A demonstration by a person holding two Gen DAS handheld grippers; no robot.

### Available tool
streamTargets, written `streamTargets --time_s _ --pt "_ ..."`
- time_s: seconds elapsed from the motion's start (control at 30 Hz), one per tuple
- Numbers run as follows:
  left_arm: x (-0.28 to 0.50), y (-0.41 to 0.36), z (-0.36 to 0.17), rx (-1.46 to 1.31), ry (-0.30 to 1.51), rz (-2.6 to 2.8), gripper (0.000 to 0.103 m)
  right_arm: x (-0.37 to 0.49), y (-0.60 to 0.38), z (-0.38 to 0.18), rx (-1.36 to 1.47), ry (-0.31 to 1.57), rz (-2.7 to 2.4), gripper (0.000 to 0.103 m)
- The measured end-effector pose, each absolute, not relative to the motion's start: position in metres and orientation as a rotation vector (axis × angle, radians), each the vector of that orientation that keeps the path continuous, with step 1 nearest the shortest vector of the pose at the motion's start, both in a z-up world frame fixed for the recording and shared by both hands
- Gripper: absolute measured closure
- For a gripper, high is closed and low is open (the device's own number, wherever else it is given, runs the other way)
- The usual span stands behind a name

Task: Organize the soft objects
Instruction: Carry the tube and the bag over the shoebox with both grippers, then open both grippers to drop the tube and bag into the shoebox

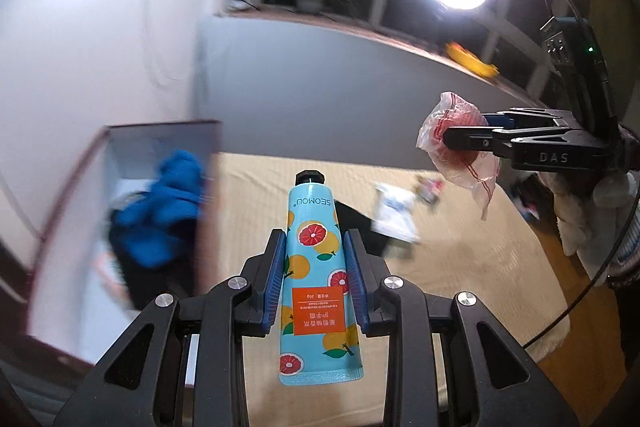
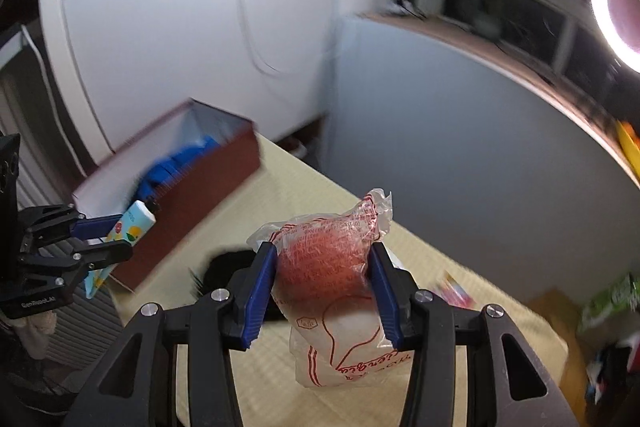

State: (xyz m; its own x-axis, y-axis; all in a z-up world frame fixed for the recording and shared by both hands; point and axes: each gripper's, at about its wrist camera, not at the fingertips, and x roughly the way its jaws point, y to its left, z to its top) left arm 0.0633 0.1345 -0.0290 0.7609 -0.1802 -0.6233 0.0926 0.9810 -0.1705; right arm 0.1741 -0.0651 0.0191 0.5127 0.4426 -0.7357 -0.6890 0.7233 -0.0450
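Hand-cream tube (image 1: 316, 279) sits clamped in the left tongs (image 1: 316, 259), wrapped red ball (image 2: 324, 259) clamped in the right tongs (image 2: 324, 263), both aloft over the desk (image 2: 248, 359). Best bet: steady over the box (image 2: 208, 183) (blue cloth inside), lower, then release. Far items blur beyond naming.
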Motion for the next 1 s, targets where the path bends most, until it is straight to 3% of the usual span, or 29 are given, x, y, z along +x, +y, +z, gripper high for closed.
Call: streamTargets --time_s 0.23,0.53,0.93,1.0 --pt "0.048 0.205 -0.028 -0.133 0.68 0.014 0.075 0.171 0.041 0.03 -0.362 0.753 0.862 0.06" --pt "0.041 0.242 -0.048 -0.126 0.714 0.115 0.075 0.168 0.156 0.006 -0.395 0.807 0.953 0.06" --pt "0.052 0.254 -0.059 -0.119 0.724 0.154 0.075 0.176 0.196 -0.019 -0.384 0.858 0.93 0.058" --pt "0.054 0.254 -0.06 -0.118 0.723 0.161 0.074 0.178 0.196 -0.016 -0.376 0.861 0.939 0.05"
